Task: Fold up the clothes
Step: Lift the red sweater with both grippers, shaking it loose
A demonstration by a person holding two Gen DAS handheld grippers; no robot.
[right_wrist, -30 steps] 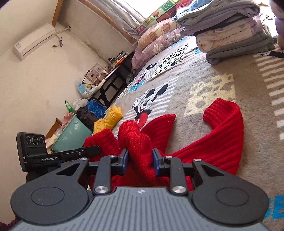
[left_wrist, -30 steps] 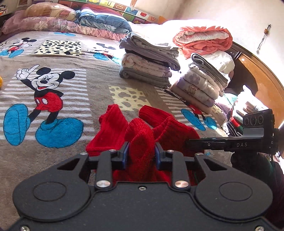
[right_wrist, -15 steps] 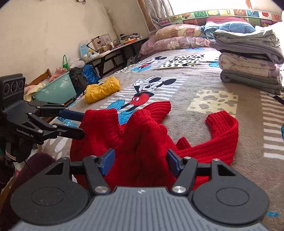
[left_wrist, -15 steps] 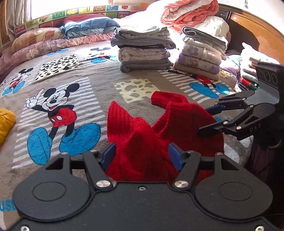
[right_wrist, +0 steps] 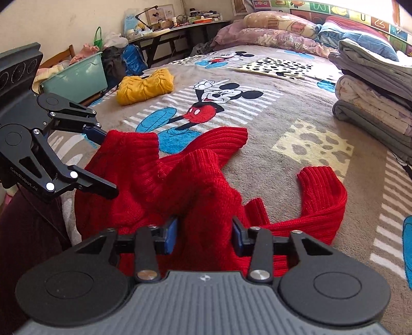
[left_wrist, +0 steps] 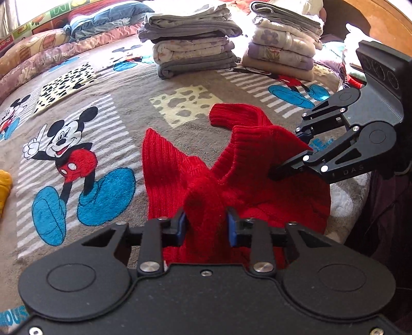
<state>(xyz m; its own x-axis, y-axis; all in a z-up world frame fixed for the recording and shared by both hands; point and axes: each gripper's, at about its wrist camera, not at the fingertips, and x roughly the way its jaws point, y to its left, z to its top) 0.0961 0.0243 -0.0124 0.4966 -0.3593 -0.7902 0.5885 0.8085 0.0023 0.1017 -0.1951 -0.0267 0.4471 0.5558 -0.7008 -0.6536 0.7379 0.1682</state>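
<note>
The left gripper (left_wrist: 206,226) is clamped on a bunched fold of the red sweater (left_wrist: 231,177), its blue pads pressed into the knit; its jaws have just been closing. The right gripper (right_wrist: 204,233) also pinches a raised ridge of the sweater (right_wrist: 185,185) between its blue pads, its jaws having just closed in as well. In the left wrist view the right gripper (left_wrist: 296,157) enters from the right edge, biting the sweater's far corner, with "DAS" printed on its finger. In the right wrist view the left gripper (right_wrist: 108,159) comes in from the left, its arm marked "GenRobot.AI"

The sweater lies crumpled at the near edge of the bed, on a grey blanket (left_wrist: 123,108) printed with Mickey Mouse (left_wrist: 64,144); one sleeve (right_wrist: 324,203) curls off to the right in the right wrist view. At the lower left corner of the left wrist view blue letters "OUS" show on the blanket

Behind the sweater stand two stacks of folded laundry (left_wrist: 190,41), near each other. A yellow knit (right_wrist: 144,86) lies well apart on the far side of the bed. Pillows (right_wrist: 273,33) line the headboard, under a band of coloured letter tiles too blurred to read. Beside the bed sit a green tub (right_wrist: 77,77) and a cluttered desk (right_wrist: 180,24)
</note>
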